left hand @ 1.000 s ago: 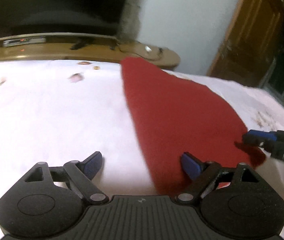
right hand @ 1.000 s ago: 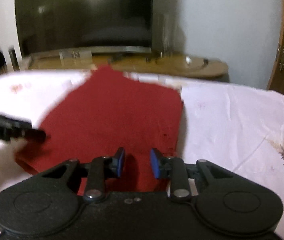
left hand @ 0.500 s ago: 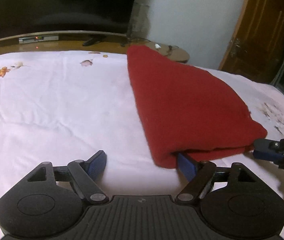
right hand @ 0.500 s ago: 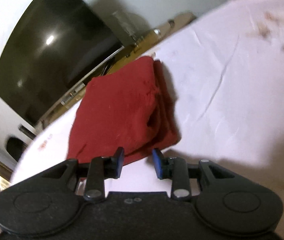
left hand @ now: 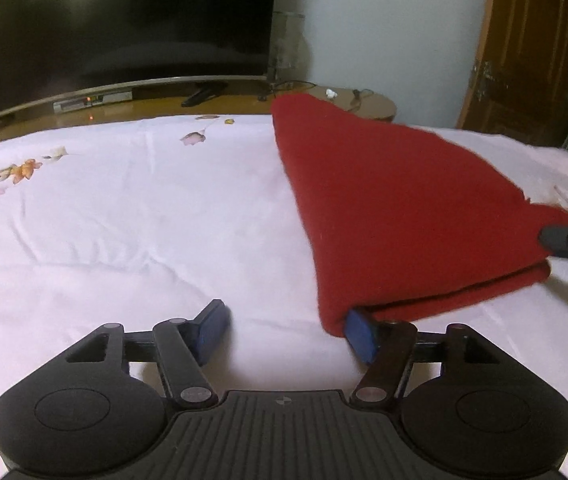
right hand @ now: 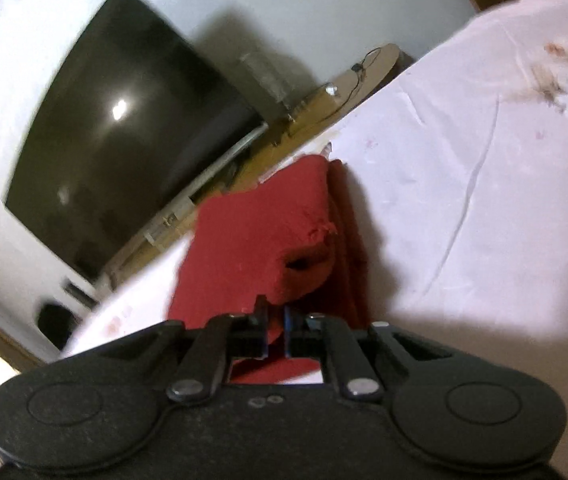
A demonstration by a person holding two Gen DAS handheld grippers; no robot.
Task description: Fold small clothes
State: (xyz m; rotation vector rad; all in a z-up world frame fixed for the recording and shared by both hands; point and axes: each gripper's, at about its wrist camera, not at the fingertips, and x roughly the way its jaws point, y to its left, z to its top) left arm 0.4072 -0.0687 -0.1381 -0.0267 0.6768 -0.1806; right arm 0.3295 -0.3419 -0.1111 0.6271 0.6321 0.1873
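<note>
So the person is mid-fold on a small red fleece-like cloth [left hand: 395, 208], which lies already doubled over on the white floral bed sheet [left hand: 124, 220], reaching toward the far edge of the bed by the dark TV screen [left hand: 116, 20] and its wooden stand [left hand: 132, 100].

The right hand-held gripper [right hand: 275, 322] has just been closing and is now clamped tight on the near right corner of the cloth, with a thin bit of red fabric pinched between the pads. The view from the left wrist shows its black tip meeting that corner at the picture's right edge.

The left hand-held gripper [left hand: 287, 332] is a different story. Its jaws have been narrowing but are about two-thirds open. Its right blue pad [left hand: 359, 334] is tucked just under the near left corner of the cloth, between the layers or under them, hard to tell which. The other pad sits on bare sheet, well clear of the fabric. So no grip there yet.

The step in hand looks like getting hold of both near corners for the next fold. The left side probably needs to slide in a bit so the corner sits properly between the pads, then close. After that, both corners would likely be lifted together and carried toward the far edge. If the left pinch only catches one layer, the stack might splay open.
</note>
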